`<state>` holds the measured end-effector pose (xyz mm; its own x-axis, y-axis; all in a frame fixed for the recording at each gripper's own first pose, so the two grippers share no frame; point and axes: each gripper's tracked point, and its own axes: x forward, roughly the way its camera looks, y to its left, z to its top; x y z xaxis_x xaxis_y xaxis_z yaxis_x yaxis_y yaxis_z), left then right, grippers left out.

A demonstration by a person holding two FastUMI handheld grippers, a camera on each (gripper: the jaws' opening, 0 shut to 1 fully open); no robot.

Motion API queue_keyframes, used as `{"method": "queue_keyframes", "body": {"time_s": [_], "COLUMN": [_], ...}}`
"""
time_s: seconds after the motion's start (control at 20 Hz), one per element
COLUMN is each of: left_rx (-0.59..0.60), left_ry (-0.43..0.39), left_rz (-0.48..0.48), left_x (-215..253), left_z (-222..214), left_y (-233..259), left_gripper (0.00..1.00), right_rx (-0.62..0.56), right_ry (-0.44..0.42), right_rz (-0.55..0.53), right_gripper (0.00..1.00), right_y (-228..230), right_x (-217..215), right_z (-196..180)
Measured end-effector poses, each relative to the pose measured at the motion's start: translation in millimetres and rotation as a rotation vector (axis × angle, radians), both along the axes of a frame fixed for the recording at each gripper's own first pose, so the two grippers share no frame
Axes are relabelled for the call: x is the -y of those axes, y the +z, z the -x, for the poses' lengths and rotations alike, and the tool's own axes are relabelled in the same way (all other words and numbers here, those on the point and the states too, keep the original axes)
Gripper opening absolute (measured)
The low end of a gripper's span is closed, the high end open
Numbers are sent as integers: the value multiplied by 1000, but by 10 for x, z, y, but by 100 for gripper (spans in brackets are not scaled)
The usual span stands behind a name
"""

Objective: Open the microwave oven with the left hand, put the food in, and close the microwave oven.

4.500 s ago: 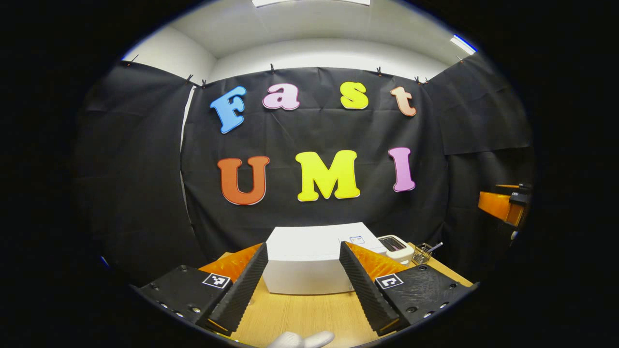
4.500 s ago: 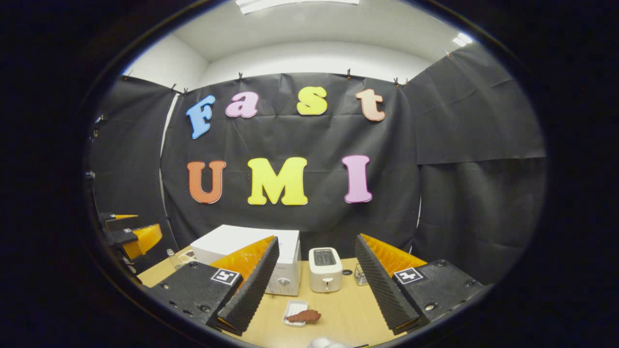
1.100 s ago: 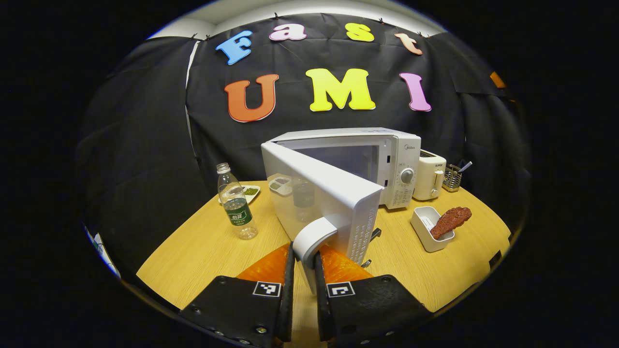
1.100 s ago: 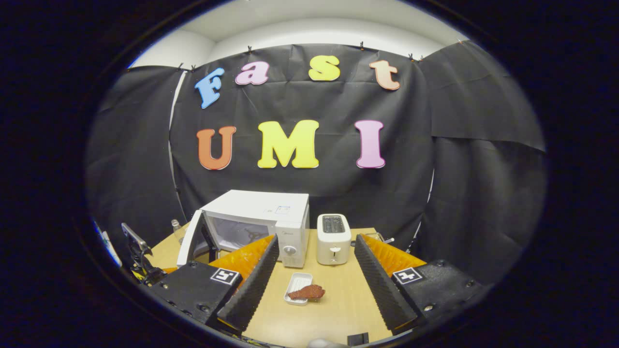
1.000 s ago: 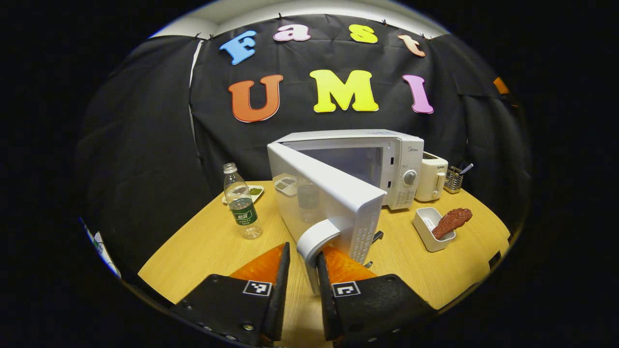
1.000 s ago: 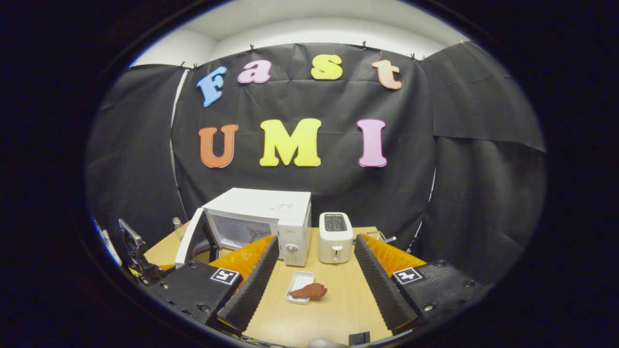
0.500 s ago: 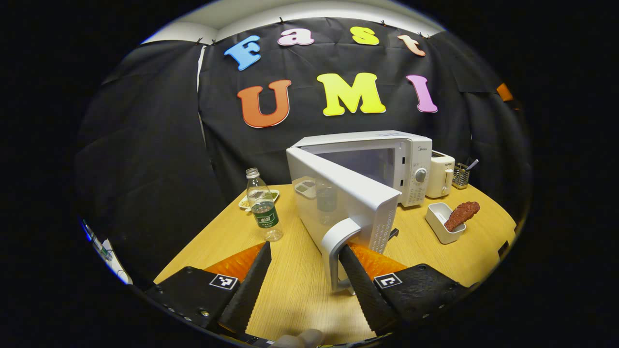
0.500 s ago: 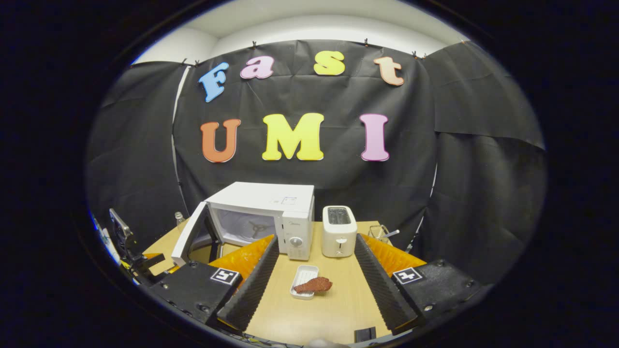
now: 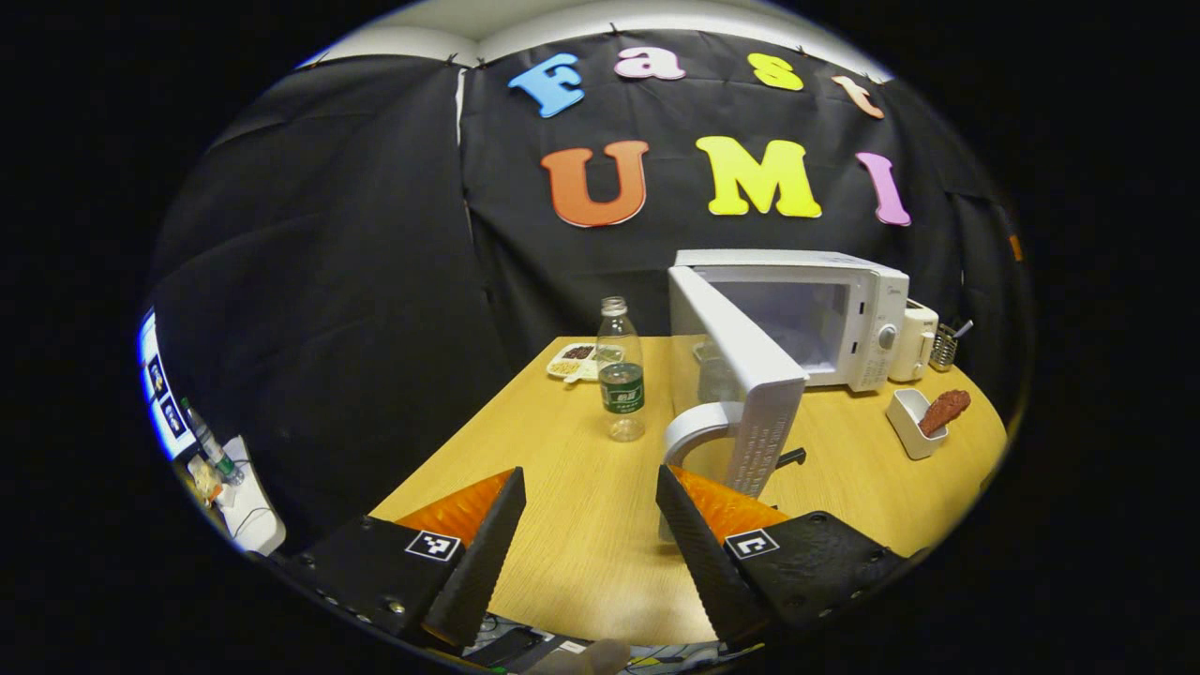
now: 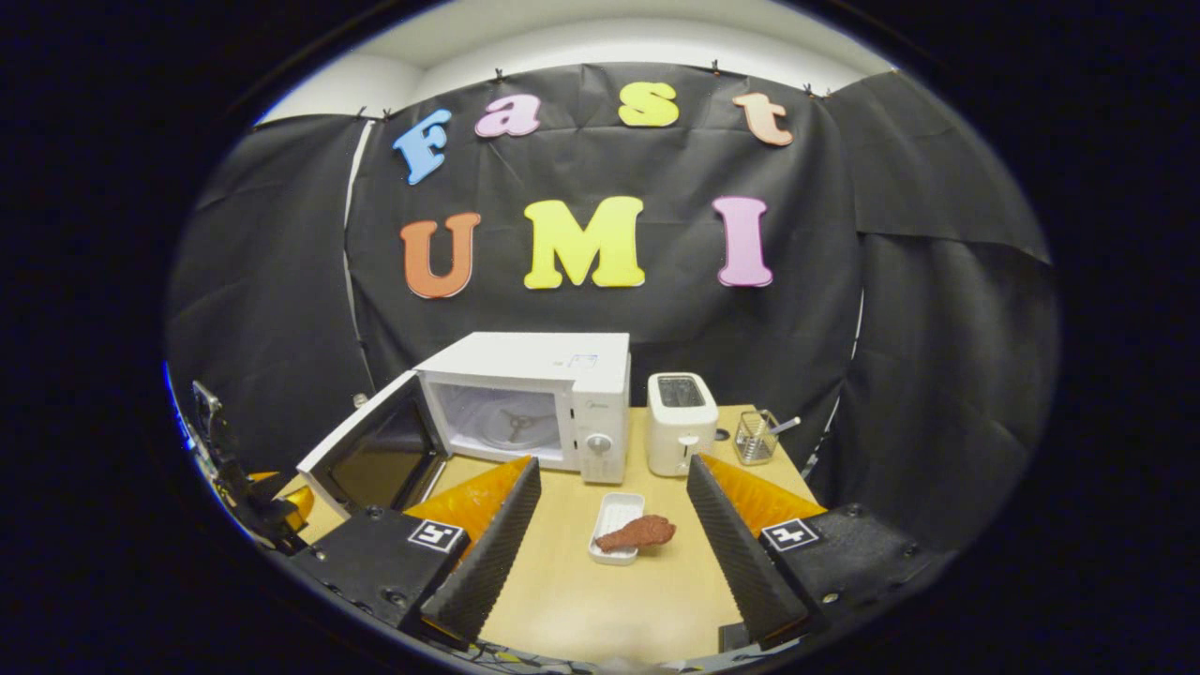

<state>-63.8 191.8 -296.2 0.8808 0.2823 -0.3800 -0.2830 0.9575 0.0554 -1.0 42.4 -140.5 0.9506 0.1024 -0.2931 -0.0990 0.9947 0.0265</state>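
Note:
The white microwave (image 9: 825, 314) (image 10: 539, 394) stands at the back of the wooden table with its door (image 9: 750, 384) (image 10: 370, 459) swung wide open; the cavity with its turntable ring (image 10: 511, 424) is bare. My left gripper (image 9: 586, 553) is open, just in front of the door handle (image 9: 698, 431) and off it. A reddish-brown piece of food (image 10: 637, 534) (image 9: 945, 410) lies across a small white tray (image 10: 614, 539) (image 9: 905, 422) in front of the microwave. My right gripper (image 10: 614, 553) is open, hovering near the table's front edge with the food between and beyond its fingers.
A white toaster (image 10: 680, 422) and a wire holder with a utensil (image 10: 755, 436) stand right of the microwave. A water bottle (image 9: 621, 375) and a compartment plate of food (image 9: 581, 359) sit left of the door. The left gripper's body (image 10: 239, 478) shows at far left.
My left gripper has opened and let go of the door handle, then drawn back and swung left. The door stands wider open. My right gripper has moved toward the food tray.

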Motion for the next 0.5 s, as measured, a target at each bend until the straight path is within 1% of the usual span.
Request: {"method": "queue_keyframes", "body": {"time_s": [0.05, 0.1, 0.15, 0.3, 0.45, 0.5], "left_rx": [3, -1, 1, 14, 31, 35], "left_ry": [14, 23, 23, -4, -35, -48], "left_rz": [6, -9, -29, -51, -37, -27], "left_x": [-55, -91, -109, 18, 308, 433], "left_z": [41, 84, 128, 219, 274, 276], "left_y": [23, 43, 61, 184, 371, 442], "left_gripper": [87, 87, 87, 87, 87, 87], "right_rx": [-7, -20, -36, -100, -181, -222], "right_ry": [2, 1, 1, -7, -8, 11], "right_rz": [-10, -22, -37, -90, -134, -170], "right_gripper": [100, 92, 100, 100, 100, 91], "right_y": [-67, -148, -255, -645, -1126, -1313], "right_x": [-1, 13, 46, 247, 510, 544], "right_z": [-8, -39, -68, -213, -417, -484]}}
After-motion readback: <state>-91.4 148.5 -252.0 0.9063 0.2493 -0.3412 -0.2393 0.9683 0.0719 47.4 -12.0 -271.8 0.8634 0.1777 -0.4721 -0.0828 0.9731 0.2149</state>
